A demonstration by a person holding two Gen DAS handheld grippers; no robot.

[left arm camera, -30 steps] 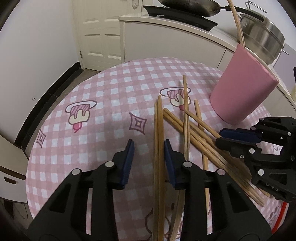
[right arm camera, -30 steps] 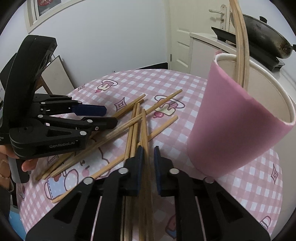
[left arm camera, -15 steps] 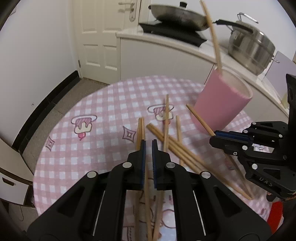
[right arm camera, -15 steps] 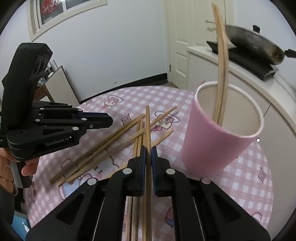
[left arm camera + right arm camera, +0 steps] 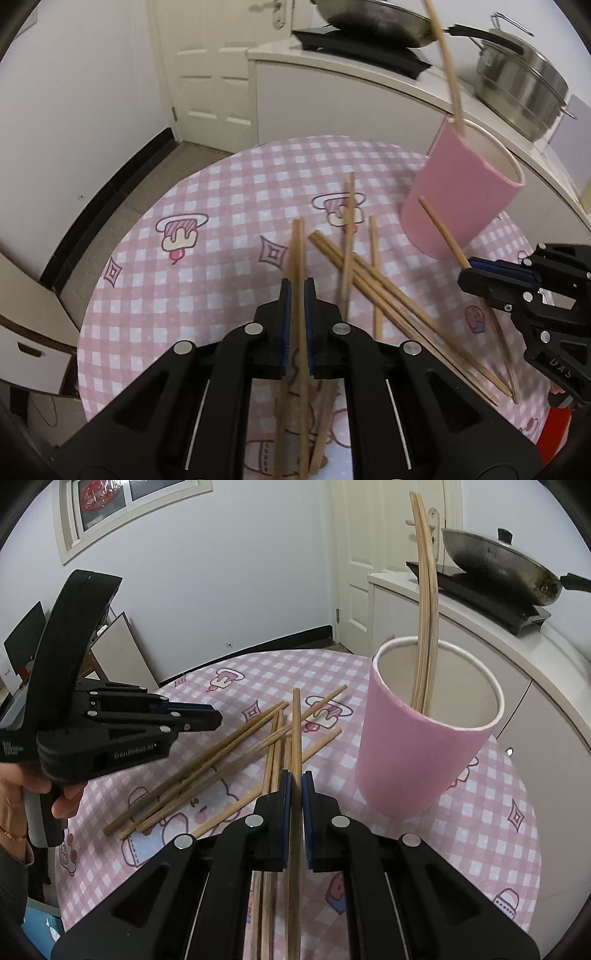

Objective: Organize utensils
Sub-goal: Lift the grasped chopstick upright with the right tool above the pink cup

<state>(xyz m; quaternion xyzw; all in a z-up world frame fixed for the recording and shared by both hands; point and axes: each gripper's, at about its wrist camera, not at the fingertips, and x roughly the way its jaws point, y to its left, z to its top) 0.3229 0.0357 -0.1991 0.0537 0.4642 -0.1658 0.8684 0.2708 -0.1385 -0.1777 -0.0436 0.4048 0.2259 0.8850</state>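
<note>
The left tool (image 5: 298,284) is clamped on a chopstick (image 5: 297,254), its blue pads pressed to either side of the stick; a second ago those pads stood apart over the pile with the sticks loose between them, and they have since closed and lifted a little off the counter (image 5: 207,266). The right tool (image 5: 296,775) is likewise clamped on a single chopstick (image 5: 295,723) that juts forward past its tips; it gripped this stick already a second ago, but was then lower and closer to the pile. The rest of the chopsticks (image 5: 207,760) lie crossed and scattered on the pink checked cloth, left of the cup in the right wrist view. The pink cup (image 5: 421,753) stands upright at the right far side of the counter, with a pair of sticks (image 5: 424,627) leaning inside it. Earlier the cup filled much of the right view from the side; now its open mouth and white inside show from above. A hand (image 5: 33,790) holds the left tool's handle at the left edge.
</note>
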